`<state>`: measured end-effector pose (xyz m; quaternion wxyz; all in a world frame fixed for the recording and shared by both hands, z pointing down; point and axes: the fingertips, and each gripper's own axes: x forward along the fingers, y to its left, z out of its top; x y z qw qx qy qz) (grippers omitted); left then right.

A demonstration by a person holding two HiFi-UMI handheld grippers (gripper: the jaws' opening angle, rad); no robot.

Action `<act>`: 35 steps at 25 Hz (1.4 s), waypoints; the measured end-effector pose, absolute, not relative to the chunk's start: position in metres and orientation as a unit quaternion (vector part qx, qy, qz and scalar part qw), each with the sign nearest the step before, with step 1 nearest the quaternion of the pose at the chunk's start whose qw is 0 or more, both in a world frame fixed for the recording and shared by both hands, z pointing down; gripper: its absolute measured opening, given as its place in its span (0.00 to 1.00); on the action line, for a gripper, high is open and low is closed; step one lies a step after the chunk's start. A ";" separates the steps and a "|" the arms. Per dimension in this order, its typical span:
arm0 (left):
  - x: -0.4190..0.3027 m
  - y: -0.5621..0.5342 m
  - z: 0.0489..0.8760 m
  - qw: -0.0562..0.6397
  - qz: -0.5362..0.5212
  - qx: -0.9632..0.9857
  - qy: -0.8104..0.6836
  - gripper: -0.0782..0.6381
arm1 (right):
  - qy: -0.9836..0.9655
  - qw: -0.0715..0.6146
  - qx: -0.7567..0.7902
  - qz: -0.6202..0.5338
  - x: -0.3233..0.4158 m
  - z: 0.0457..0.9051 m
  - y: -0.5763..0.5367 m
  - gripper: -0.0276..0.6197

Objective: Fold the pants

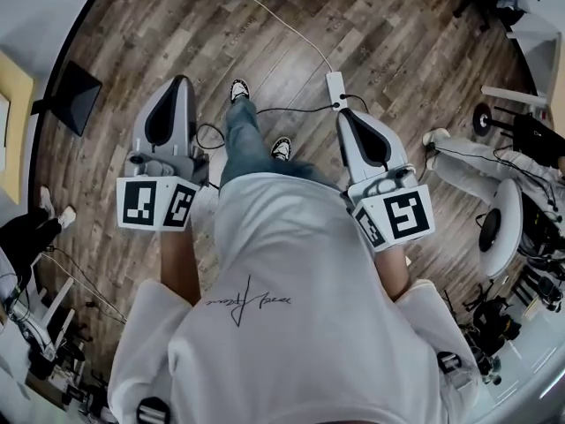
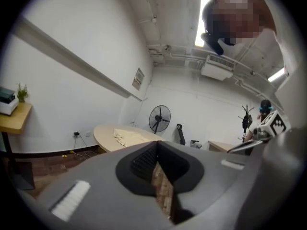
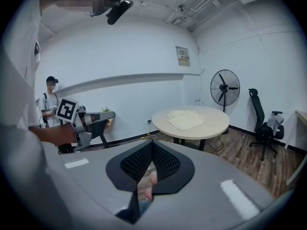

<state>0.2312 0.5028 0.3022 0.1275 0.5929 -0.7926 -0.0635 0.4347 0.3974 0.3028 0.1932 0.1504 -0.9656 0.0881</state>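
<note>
The body I steer wears a loose white T-shirt (image 1: 300,325) with short sleeves and a thin black signature (image 1: 247,303) scrawled across it, plus blue jeans (image 1: 243,140) and black-and-white sneakers (image 1: 240,89). My left gripper (image 1: 182,83) and right gripper (image 1: 347,115) are light grey rounded shells that taper to a tip, each with a black teardrop inset on top. Each carries a white cube (image 1: 157,203) printed with black square markers. The pads (image 3: 136,164) are black dimpled mesh.
</note>
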 end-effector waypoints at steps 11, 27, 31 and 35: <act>0.146 0.432 0.270 0.108 -0.082 0.639 -0.757 0.18 | -0.970 0.171 0.155 0.078 0.303 0.271 0.342 0.04; 0.073 0.364 0.253 0.075 -0.011 0.695 -0.715 0.18 | -0.956 0.157 0.243 0.057 0.230 0.255 0.264 0.04; 0.071 0.353 0.251 0.080 -0.008 0.701 -0.709 0.18 | -0.953 0.159 0.249 0.069 0.223 0.259 0.250 0.04; 0.074 0.337 0.248 0.081 0.000 0.712 -0.698 0.18 | -0.956 0.151 0.240 0.073 0.211 0.260 0.232 0.04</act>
